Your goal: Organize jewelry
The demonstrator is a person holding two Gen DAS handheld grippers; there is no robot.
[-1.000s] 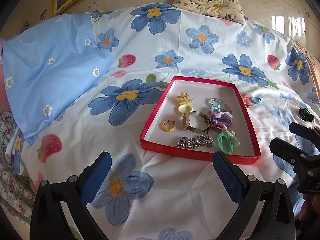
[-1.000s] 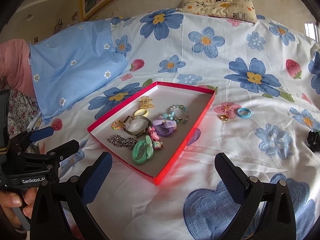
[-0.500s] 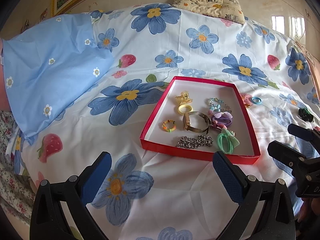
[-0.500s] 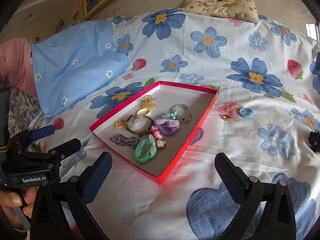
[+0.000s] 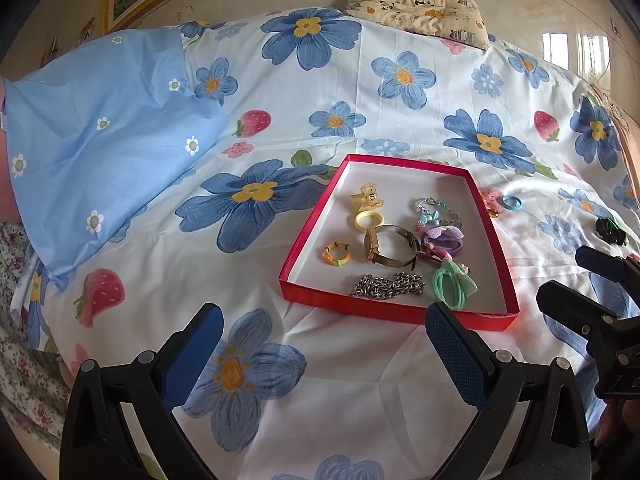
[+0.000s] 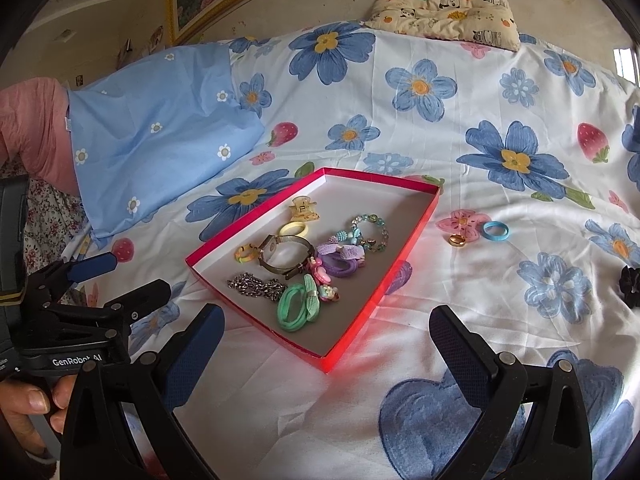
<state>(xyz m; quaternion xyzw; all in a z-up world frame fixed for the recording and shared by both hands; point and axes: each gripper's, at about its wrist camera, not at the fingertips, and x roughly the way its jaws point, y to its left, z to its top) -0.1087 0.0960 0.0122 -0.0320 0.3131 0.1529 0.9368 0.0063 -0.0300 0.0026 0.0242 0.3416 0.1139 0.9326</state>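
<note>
From the left wrist camera, the left gripper (image 5: 322, 346) is held low over the flowered bedsheet (image 5: 380, 396), its two blue-padded fingers spread wide with nothing between them, aimed toward the near edge of the red tray (image 5: 298, 236). The tray lies flat on the sheet just beyond the fingertips, with its long axis running near to far and slightly wider at the near end. Inside it lie a silver chain (image 5: 387, 286) along the near wall, a green hair tie (image 5: 454, 283) at the near right, a gold watch (image 5: 390, 244) in the middle, a small multicoloured ring (image 5: 337, 254) to its left, a yellow ring (image 5: 367, 220) and a yellow hair clip (image 5: 366, 197) farther back. Right of the tray, on the sheet, sit a blue ring (image 5: 512, 203) and a black scrunchie (image 5: 610, 229). The right gripper (image 5: 568, 276) enters from the right edge, released.

From the right wrist camera, the right gripper (image 6: 326, 344) also hangs low and level, fingers wide apart and empty, pointing past the tray's (image 6: 408, 240) near corner. Here the tray sits diagonally, its long axis running from near right to far left. The blue ring (image 6: 495, 230) and a small gold ring (image 6: 456, 239) lie close together just right of it, the scrunchie (image 6: 631, 284) well apart at the right edge. At the left, a hand (image 6: 30, 404) grips the left gripper's (image 6: 132, 280) handle; its jaws stand apart.
</note>
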